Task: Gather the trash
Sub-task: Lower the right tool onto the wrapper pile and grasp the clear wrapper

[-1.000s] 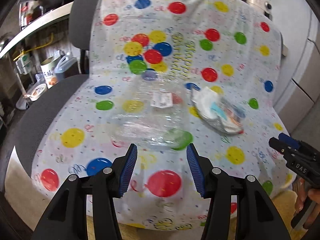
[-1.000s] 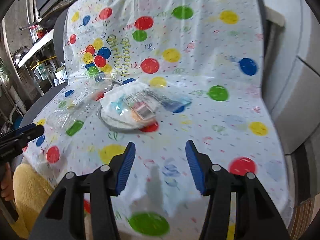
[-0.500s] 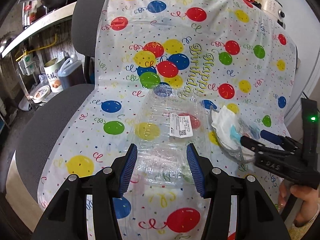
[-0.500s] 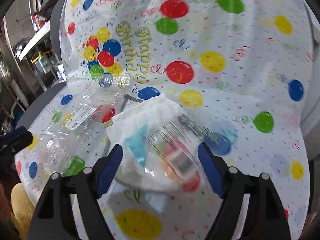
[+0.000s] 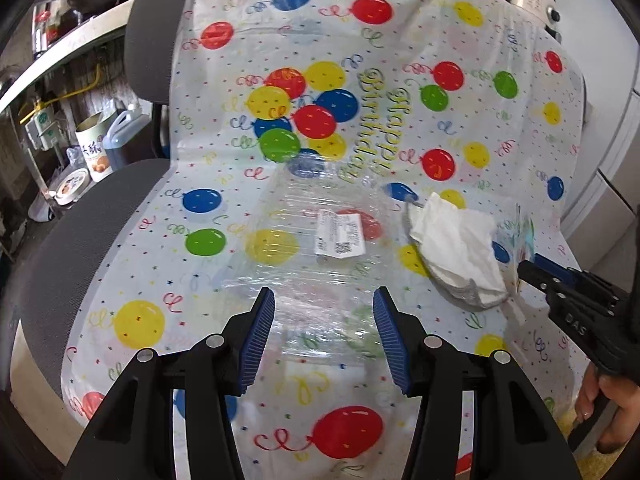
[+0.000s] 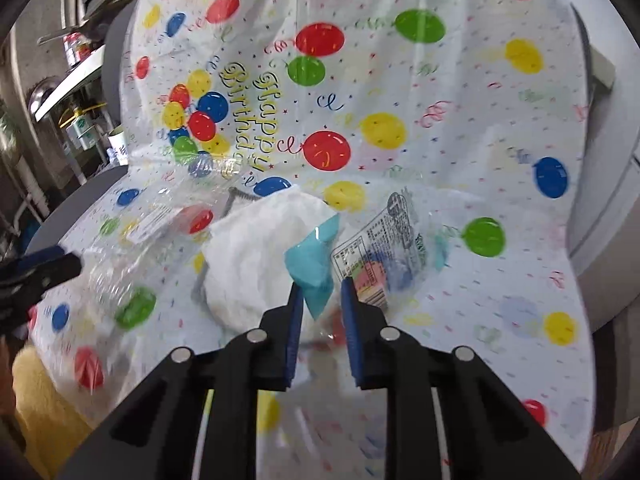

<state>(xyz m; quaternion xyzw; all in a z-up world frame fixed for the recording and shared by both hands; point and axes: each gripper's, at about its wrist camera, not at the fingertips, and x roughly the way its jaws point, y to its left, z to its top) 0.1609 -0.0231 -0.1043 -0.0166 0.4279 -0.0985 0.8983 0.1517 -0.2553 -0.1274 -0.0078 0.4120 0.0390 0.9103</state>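
A crushed clear plastic bottle (image 5: 320, 256) with a white label lies on the balloon-print cover (image 5: 132, 240) of a chair seat. My left gripper (image 5: 324, 332) is open, its blue pads on either side of the bottle's near end. To the right lies a white crumpled tissue (image 5: 456, 248) on a grey disc. My right gripper (image 6: 320, 312) is shut on a clear snack wrapper (image 6: 372, 248) with a teal corner, lifting it beside the tissue (image 6: 260, 252). The right gripper also shows in the left wrist view (image 5: 560, 284). The bottle also shows in the right wrist view (image 6: 132, 248).
The cover drapes the chair's backrest (image 5: 152, 48) too. A shelf with a tin (image 5: 94, 152), a jug and a bowl stands to the left. A grey cabinet (image 6: 608, 160) stands to the right. A yellow fuzzy surface (image 6: 44, 408) lies below the seat's front edge.
My right gripper moved in and closed on the snack wrapper, raising it off the tissue. My left gripper moved closer over the bottle and stays open.
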